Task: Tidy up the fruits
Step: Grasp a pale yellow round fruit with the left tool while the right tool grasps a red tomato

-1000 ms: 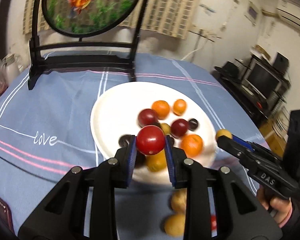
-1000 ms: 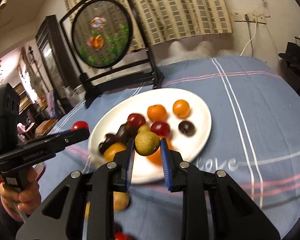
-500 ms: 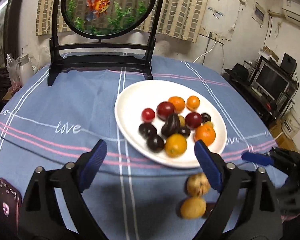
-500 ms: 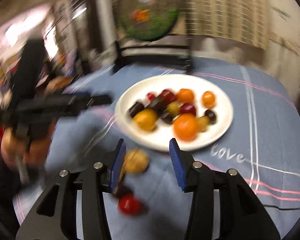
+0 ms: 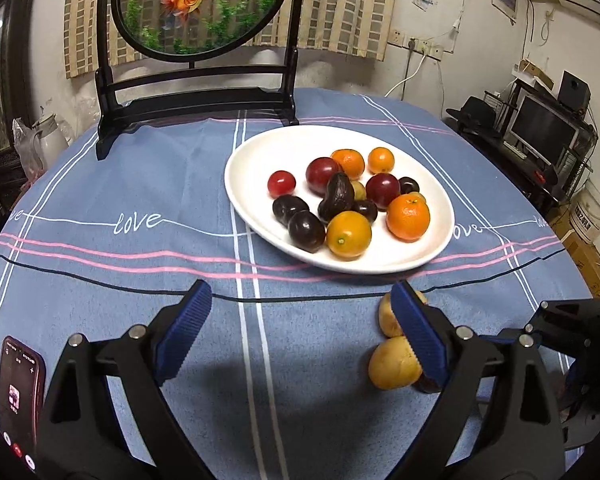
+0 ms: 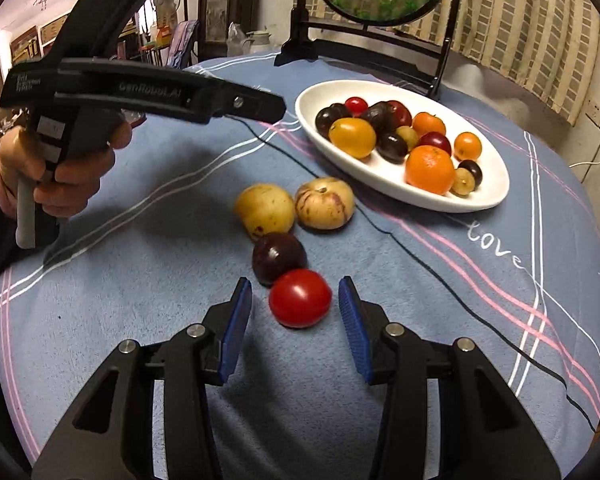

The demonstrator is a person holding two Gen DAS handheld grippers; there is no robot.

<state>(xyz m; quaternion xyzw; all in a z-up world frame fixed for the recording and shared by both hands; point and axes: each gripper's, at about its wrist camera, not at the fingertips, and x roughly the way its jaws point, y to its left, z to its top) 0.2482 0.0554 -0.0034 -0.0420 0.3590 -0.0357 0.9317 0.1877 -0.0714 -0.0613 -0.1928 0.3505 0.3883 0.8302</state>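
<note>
A white plate (image 5: pixel 260 160) holds several fruits: oranges, dark plums and a small red tomato (image 5: pixel 281 183). My left gripper (image 5: pixel 298 292) hovers wide open over bare blue cloth in front of the plate, with nothing between its fingers. Two yellow fruits (image 5: pixel 392 364) lie beside its right finger. In the right wrist view, my right gripper (image 6: pixel 295 284) is open around a red tomato (image 6: pixel 300 298) on the cloth, with a gap at each pad. A dark plum (image 6: pixel 279 258), a yellow fruit (image 6: pixel 265 210) and a pale striped fruit (image 6: pixel 325 203) lie just beyond it, short of the plate (image 6: pixel 492 168).
A round goldfish screen (image 5: pixel 196 4) on a black stand is at the back of the table. A phone (image 5: pixel 20 396) lies near the front left. A person's hand holds the left gripper (image 6: pixel 276 106) above the cloth, left of the loose fruits. The table drops off at right.
A second ago each gripper was shut on a fruit over the plate. Both have let go and pulled back. The right one swung round and now straddles the tomato on the cloth.
</note>
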